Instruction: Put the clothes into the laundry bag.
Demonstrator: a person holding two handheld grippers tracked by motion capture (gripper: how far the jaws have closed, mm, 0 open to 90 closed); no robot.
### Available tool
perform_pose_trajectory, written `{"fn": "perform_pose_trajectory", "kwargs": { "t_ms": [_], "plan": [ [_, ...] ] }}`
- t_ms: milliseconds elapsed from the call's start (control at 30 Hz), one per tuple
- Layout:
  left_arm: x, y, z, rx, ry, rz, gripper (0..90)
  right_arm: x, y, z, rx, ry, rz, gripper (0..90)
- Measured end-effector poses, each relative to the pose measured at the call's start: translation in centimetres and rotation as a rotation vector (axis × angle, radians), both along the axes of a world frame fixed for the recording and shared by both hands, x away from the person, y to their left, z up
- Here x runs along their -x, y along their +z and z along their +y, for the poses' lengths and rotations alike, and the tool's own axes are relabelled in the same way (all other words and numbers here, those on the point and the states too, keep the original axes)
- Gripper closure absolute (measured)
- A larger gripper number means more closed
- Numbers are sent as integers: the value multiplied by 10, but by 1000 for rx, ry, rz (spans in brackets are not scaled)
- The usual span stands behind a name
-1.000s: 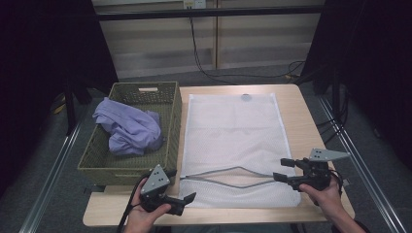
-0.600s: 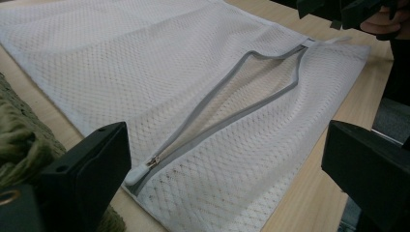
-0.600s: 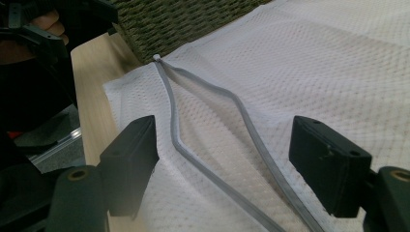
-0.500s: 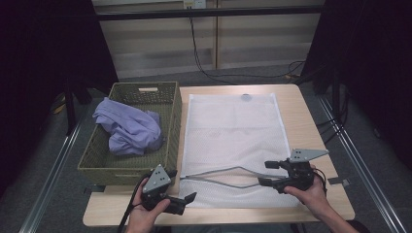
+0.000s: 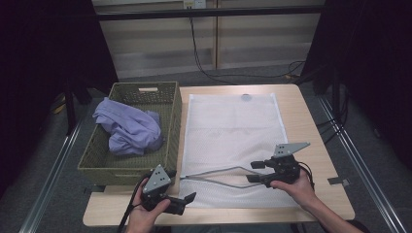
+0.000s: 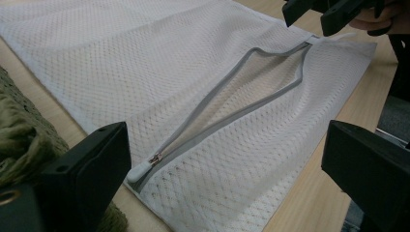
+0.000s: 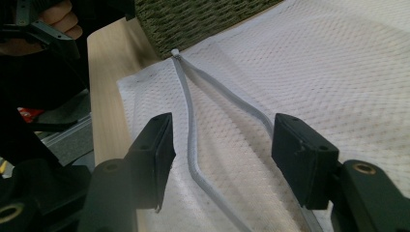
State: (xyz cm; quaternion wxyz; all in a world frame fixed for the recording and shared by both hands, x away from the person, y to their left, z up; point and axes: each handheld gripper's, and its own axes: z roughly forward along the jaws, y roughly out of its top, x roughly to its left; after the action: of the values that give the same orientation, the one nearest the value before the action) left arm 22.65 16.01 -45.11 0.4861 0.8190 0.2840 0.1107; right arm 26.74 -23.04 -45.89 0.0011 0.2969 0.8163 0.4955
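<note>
Mesh laundry bag (image 5: 233,131) lies flat on the table (image 5: 311,121), its grey zipper opening (image 5: 218,175) running 3-to-9 o'clock along the near edge, gaping. My right gripper (image 5: 257,171) sits at the 3 o'clock end, nearer the opening; its jaws have just been closing, still spread, straddling the lower zipper edge (image 7: 193,159), pads not on it. My left gripper (image 5: 187,201) waits at 7 o'clock, jaws wide, nothing held; zipper pull (image 6: 142,169) just ahead. Basket (image 5: 170,121) with purple cloth (image 5: 128,127) at 10 o'clock. Can't see inside the bag; jaw tips small in the high view
</note>
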Motion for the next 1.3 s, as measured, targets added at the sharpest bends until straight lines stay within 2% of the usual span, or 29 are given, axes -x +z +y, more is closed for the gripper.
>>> {"fn": "perform_pose_trajectory", "kwargs": {
  "t_ms": [367,500,633,767,1000,1067,1300],
  "plan": [
    [0,0,0,-9,-1,-2,35,-24,5,20,31,41,8,557],
    [0,0,0,-9,-2,-3,35,-35,-1,26,58,43,21,593],
    [1,0,1,-7,0,-3,35,-41,-12,28,60,34,36,597],
    [1,1,1,-5,-4,-5,34,-43,-20,28,71,37,51,575],
    [3,2,0,5,-13,-11,34,-45,-32,30,122,36,54,554],
    [3,2,0,24,-8,-4,34,-45,-34,32,133,35,52,556],
    [5,3,0,36,-4,-9,33,-44,-40,36,168,38,50,674]
  ]
}}
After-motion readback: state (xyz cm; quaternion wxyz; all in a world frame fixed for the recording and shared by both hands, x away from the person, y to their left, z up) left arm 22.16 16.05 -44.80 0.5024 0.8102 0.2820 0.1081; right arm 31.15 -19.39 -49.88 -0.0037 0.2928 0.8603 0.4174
